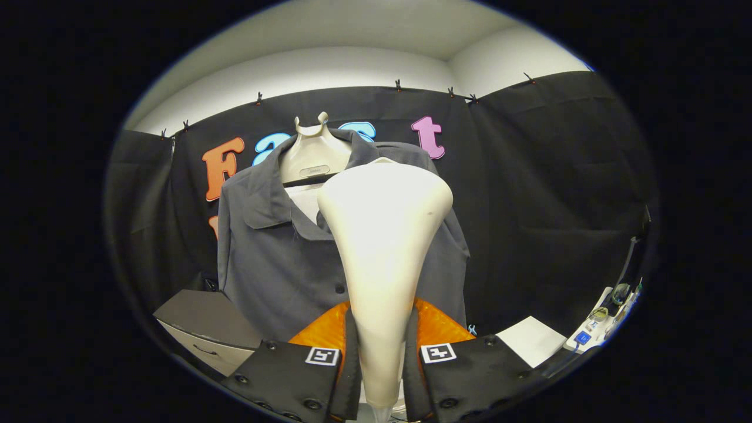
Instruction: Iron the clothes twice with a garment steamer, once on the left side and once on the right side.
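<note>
Both fingers of the gripper are clamped on the narrow handle of the garment steamer. Its wide head stands upright just ahead of the fingers, before the grey shirt hanging on a hanger.

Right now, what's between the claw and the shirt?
The gripper view shows the steamer, clamped in the claw, rising in front of the gray shirt.

steamer clamped between the tongs, shirt hanging just beyond.
</note>
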`<control>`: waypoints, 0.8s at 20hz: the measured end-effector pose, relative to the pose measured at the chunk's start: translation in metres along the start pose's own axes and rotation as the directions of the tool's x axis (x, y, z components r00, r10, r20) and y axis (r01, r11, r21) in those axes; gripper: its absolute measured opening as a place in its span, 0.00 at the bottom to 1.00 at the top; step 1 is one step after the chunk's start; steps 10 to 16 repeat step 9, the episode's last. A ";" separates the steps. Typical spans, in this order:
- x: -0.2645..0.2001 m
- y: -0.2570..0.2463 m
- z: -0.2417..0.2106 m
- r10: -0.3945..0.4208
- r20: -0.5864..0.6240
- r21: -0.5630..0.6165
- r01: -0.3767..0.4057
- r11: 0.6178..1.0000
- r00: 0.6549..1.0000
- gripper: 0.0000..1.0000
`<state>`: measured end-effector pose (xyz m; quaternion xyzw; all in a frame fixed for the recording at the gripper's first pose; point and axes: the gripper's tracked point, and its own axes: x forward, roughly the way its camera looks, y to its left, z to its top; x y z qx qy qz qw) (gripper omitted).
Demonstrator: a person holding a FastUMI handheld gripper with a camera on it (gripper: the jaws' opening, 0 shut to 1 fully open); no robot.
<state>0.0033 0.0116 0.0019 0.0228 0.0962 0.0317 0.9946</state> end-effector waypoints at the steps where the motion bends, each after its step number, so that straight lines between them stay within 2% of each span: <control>1: 0.003 0.001 -0.002 0.003 -0.008 0.002 -0.003 1.000 1.000 0.37; 16: 0.009 0.009 -0.010 0.025 -0.025 0.014 -0.025 1.000 0.999 0.37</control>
